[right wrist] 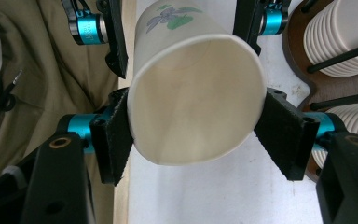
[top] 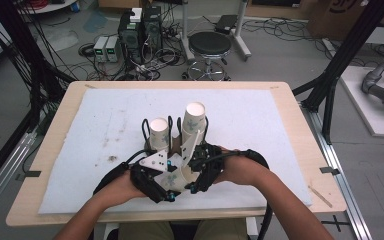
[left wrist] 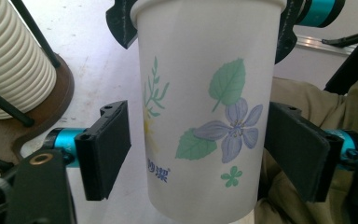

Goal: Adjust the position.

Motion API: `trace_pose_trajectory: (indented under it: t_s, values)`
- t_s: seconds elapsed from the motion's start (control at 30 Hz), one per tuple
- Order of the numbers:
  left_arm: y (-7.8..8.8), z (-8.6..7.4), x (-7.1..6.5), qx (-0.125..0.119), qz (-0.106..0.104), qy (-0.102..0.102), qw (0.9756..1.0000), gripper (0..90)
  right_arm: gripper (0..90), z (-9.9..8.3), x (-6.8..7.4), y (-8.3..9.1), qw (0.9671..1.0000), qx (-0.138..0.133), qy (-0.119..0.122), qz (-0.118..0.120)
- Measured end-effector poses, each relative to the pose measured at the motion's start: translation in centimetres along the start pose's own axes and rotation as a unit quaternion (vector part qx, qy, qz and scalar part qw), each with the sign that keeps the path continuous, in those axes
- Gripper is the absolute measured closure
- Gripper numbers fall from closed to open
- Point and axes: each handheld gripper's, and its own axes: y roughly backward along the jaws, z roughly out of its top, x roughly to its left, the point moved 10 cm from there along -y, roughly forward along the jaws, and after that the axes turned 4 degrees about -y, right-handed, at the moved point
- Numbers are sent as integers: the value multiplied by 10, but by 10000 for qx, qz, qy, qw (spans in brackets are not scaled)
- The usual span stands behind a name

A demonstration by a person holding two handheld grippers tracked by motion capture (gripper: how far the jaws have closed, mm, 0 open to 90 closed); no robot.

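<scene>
- The right claw (right wrist: pixel 193 140) is clenched on the rim of a flower-printed paper cup (right wrist: pixel 191 93), pads squeezing it oval.
- The left claw (left wrist: pixel 198 149) straddles the same cup's body; its pads stand just off the wall, not gripping.
- The cup hangs between both hands above the near edge of the worktop (top: pixel 60 200).
- Beyond stand two cup stacks (top: pixel 192 120) in a wire-post holder.

Just beyond your grippers, two stacks of paper cups (top: pixel 194 120) stand in a wire-posted holder (top: pixel 172 145) and block the way straight ahead. To the left and right of that holder the white mat (top: pixel 105 130) gives you wide room. The far half of the table (top: pixel 285 95) is also free. Near you, the cup (top: pixel 177 175) held between both grippers fills the gap.
</scene>
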Motion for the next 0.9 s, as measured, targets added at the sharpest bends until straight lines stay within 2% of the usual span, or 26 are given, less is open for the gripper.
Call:
trace_pose_trajectory:
  t_s: [0.1,0.43,0.63,0.77,0.9]
  values:
    - [-2,0,-1,-4,-36,55,10000,244,322,0,1,-1,10000,41,4,36]
    - [-6,-3,-4,159,-198,-34,9997,345,318,-1,3,-6,9996,254,45,98]
    - [-9,-5,-5,220,-237,-41,9995,353,319,0,4,-8,9997,181,-28,172]
    - [-8,-4,-4,97,-254,41,9996,356,306,0,4,-8,9996,56,-132,224]
    - [-5,-4,-1,-92,-212,134,9996,349,261,4,1,-4,9979,-370,-428,326]
